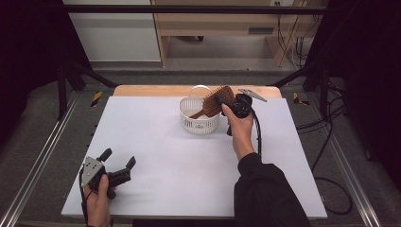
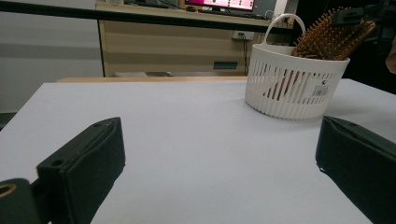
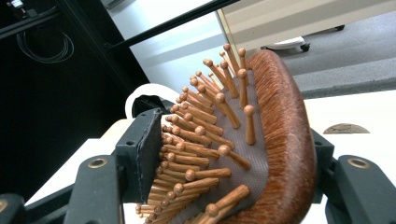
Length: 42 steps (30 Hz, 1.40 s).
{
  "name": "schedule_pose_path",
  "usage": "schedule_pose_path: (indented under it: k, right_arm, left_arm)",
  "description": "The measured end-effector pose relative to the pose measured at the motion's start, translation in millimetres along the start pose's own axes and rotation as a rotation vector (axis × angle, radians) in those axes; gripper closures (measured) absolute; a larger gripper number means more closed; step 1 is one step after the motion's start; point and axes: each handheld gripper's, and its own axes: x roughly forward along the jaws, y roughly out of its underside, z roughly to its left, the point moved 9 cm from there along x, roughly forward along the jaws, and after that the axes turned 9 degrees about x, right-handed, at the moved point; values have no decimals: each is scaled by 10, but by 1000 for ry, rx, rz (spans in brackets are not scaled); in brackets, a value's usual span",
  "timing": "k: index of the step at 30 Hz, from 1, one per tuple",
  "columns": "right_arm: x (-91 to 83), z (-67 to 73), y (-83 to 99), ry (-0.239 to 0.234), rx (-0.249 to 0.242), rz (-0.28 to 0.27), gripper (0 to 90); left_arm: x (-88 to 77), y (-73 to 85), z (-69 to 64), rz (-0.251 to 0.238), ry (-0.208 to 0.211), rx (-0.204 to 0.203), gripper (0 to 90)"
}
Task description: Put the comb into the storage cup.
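The right gripper [image 1: 226, 101], just right of centre in the upper half of the high view, has its jaws clamped on the wide head of a wooden hairbrush [image 1: 216, 101]; the brush handle slants down into a white basket [image 1: 199, 124] at upper centre. The left gripper [image 1: 117, 161] rests at the lower left on the white table [image 1: 170, 165], jaws spread wide around nothing

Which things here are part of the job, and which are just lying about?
In the job:
- hairbrush, handle down in the basket
- white basket
- right gripper, jaws on the brush head

Lying about:
- left gripper, open, idle near the table corner
- cabinet behind the table
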Motion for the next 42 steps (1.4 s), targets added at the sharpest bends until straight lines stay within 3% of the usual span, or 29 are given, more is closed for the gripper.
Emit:
schedule_pose_path:
  k: [30, 42]
  right_arm:
    - [4, -13, -4, 8, -9, 0, 343]
    - [4, -61, 17, 23, -13, 25, 274]
  left_arm:
    - [2, -4, -12, -2, 5, -1, 15]
    - [3, -4, -14, -2, 6, -1, 16]
